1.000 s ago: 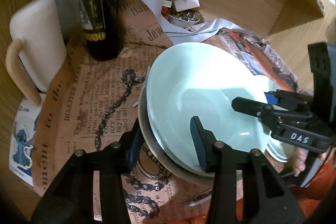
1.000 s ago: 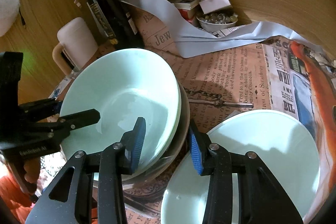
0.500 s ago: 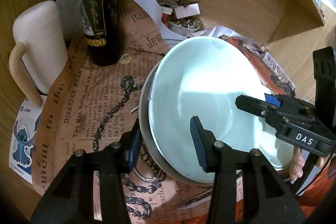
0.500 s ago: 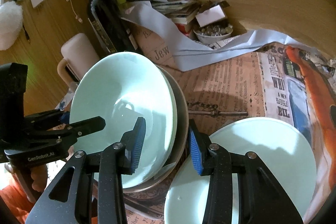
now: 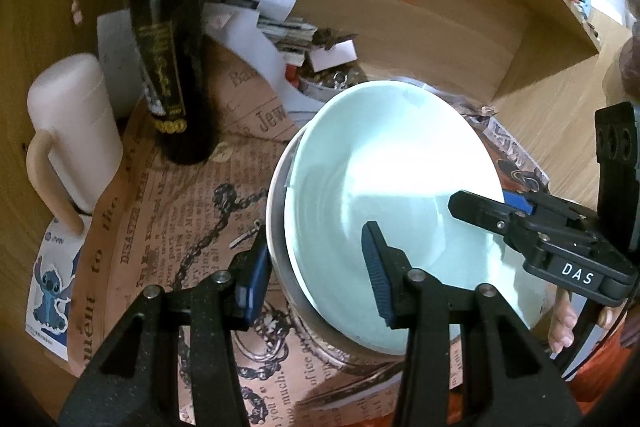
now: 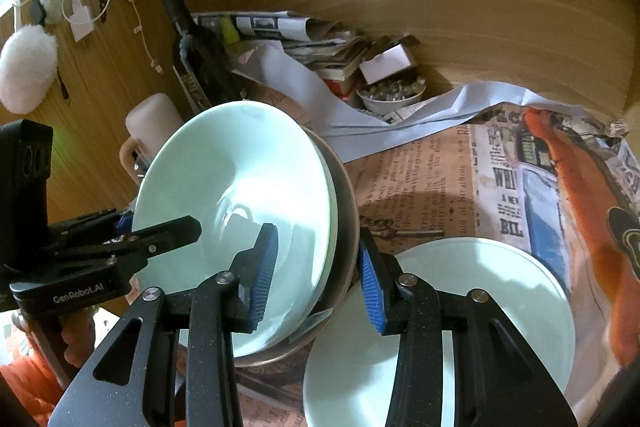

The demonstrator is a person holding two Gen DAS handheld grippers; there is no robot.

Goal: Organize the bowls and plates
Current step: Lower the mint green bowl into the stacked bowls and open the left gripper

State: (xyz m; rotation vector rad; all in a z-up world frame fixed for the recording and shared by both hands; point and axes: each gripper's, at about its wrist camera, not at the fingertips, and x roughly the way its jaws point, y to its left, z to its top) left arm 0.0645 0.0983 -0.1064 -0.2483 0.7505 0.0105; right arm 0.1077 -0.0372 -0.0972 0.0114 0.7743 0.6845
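A pale green bowl (image 5: 384, 187) (image 6: 240, 211) is nested in a grey metal bowl (image 5: 276, 223) (image 6: 344, 227). The stack hangs tilted above the newspaper-covered table. My left gripper (image 5: 314, 273) is shut on its left rim, one pad outside the metal wall and one inside the green bowl. My right gripper (image 6: 316, 275) is shut on the opposite rim in the same way. Each gripper also shows in the other's view, the right gripper (image 5: 488, 203) and the left gripper (image 6: 160, 227). A pale green plate (image 6: 480, 287) lies flat on the table right of the stack.
A dark wine bottle (image 5: 168, 67) and a white mug (image 5: 76, 131) stand at the left. Folded newspapers (image 6: 312, 35) and a small bowl of beads (image 6: 392, 95) sit against the wooden back wall. A person's fingers (image 5: 560, 327) grip the right handle.
Both grippers have risen with the bowl stack between them. The stack has come off the table and its far rim has tipped up toward the cameras.
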